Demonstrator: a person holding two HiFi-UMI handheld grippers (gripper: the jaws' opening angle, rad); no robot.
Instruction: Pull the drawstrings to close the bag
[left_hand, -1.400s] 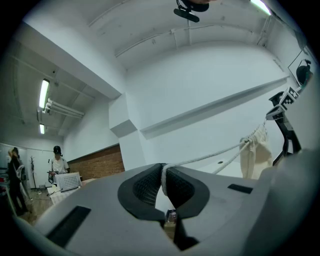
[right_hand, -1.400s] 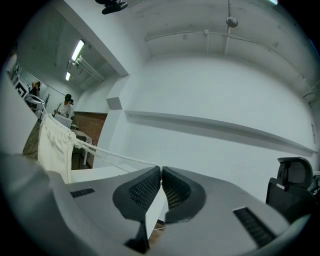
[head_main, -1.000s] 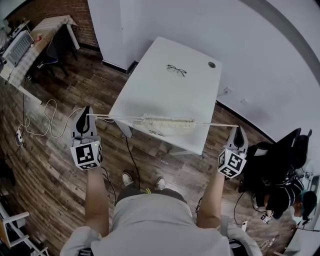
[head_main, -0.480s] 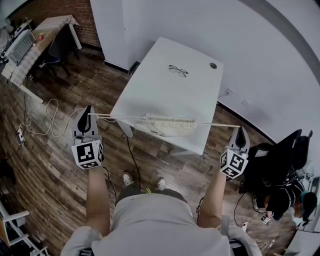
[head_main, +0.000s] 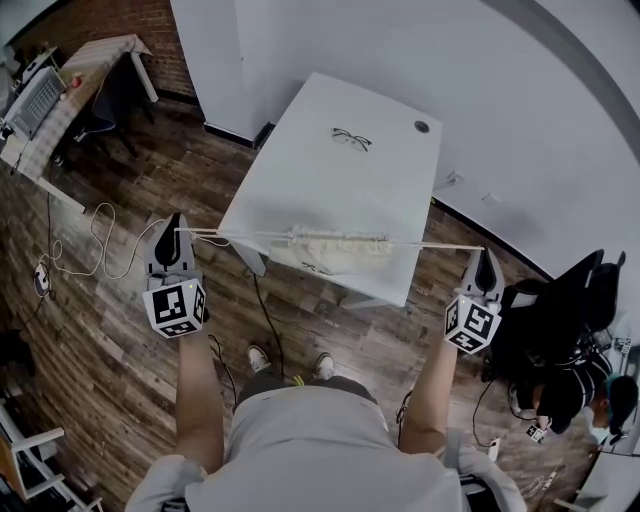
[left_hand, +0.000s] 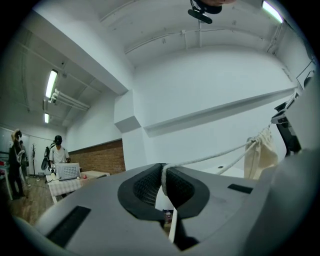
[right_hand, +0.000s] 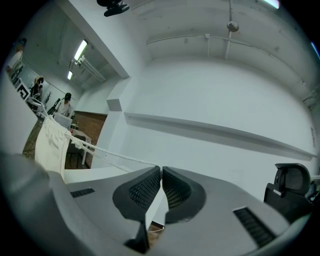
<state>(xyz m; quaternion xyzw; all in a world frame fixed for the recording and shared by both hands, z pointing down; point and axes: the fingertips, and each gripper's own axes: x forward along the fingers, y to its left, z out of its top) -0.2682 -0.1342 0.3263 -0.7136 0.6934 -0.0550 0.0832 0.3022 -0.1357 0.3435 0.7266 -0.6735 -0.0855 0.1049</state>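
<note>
- Left gripper (head_main: 177, 218): my jaws are pinched tight on the left white rope drawstring (head_main: 232, 236). In the left gripper view the cord loops over the ribbed black pads (left_hand: 147, 184) and runs off taut to the right.
- Right gripper (head_main: 487, 254): jaws closed to a hairline gap, clamped on the right white rope drawstring (head_main: 440, 246), which enters at the pad tips.
- Cream cloth drawstring bag (head_main: 335, 248): hangs about midway between both grippers. Mouth is puckered along the cord, both cord runs near straight and level.
- In the head view the bag lies across the near edge of the white rectangular table (head_main: 330, 180). Can't tell if it touches the top.
- Far end of the table: black-framed eyeglasses (head_main: 352, 139) and a round cable grommet (head_main: 421, 127), both well apart from the bag.
- Left cord run spans out past the table corner over the dark wood plank floor (head_main: 100, 310).
- Looped white cable (head_main: 95, 240) lies on the floor left of my left gripper.
- Black office chair (head_main: 570, 300) sits just right of my right gripper, near it.
- My shoes (head_main: 255, 357) are under the near table edge.
- Top left: cloth-covered side table (head_main: 95, 50), well apart. In the left gripper view a person in a dark cap (left_hand: 59, 152) stands behind it.
</note>
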